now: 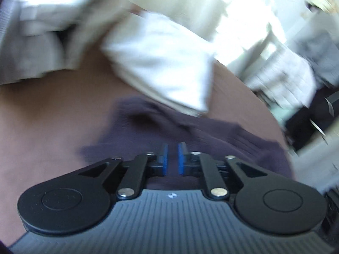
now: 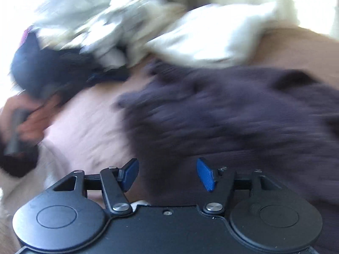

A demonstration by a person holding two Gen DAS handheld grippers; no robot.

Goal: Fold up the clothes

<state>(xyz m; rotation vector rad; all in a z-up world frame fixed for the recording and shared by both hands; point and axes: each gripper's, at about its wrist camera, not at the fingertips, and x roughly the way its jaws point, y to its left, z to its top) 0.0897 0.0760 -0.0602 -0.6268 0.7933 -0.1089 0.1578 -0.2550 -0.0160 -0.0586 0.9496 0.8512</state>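
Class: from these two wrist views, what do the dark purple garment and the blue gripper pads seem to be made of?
Dark purple garment: probably a soft, matte ribbed knit; faint parallel ridges show, though blur leaves this open.
Blue pads on the right gripper: likely rubbery plastic, with a fine grid texture and a slight sheen.

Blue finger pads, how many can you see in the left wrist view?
2: one pad left of the narrow gap, the other pad right of it, both above the dark purple garment. None appear hidden.
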